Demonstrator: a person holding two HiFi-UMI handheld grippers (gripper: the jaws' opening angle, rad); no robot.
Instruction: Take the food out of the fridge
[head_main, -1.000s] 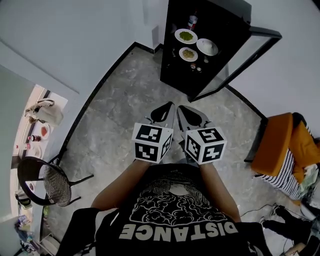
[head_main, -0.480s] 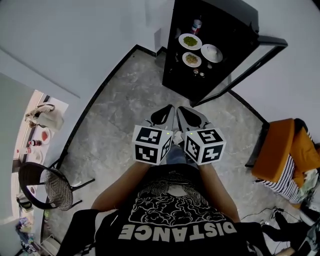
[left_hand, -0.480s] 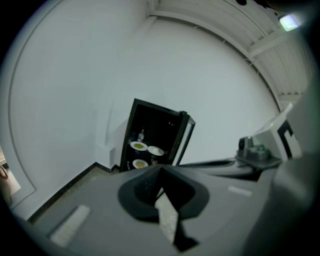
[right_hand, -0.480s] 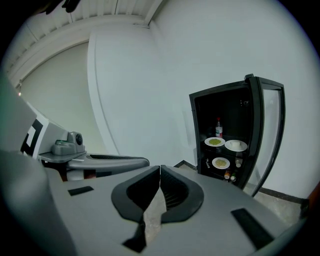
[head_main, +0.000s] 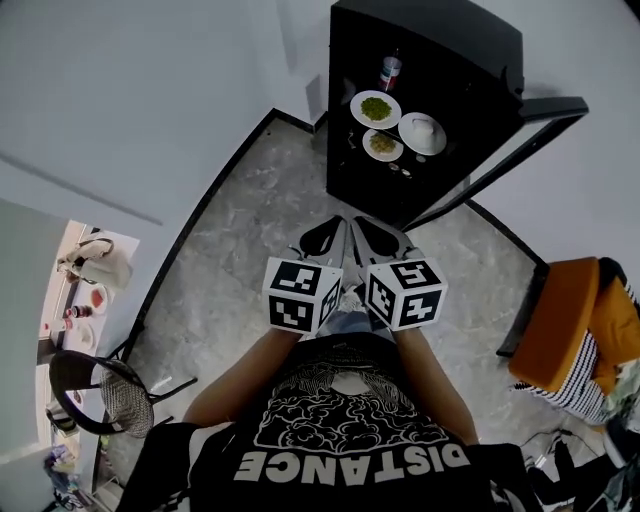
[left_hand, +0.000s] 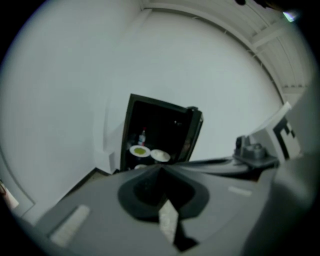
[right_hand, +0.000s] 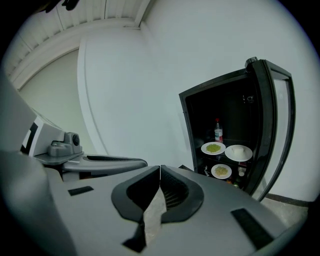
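Note:
The black fridge (head_main: 430, 60) stands open against the far wall, its glass door (head_main: 520, 140) swung out to the right. Inside, a plate of green food (head_main: 375, 108) and a white plate with a pale lump (head_main: 422, 132) sit on one shelf. A plate of yellowish food (head_main: 383, 145) lies on the shelf below, and a bottle (head_main: 390, 72) stands behind. The right gripper view shows the same plates (right_hand: 213, 148) and bottle (right_hand: 218, 131). My left gripper (head_main: 338, 219) and right gripper (head_main: 361, 221) are side by side, both shut and empty, a stretch of floor short of the fridge.
An orange chair (head_main: 565, 305) draped with striped cloth stands at the right, close to the open door. A black mesh chair (head_main: 100, 385) and a table with dishes (head_main: 85, 295) are at the lower left. Grey marble floor (head_main: 250, 230) lies between me and the fridge.
Both grippers have moved forward together towards the fridge, which now looks nearer and larger. Their jaws have stayed shut.

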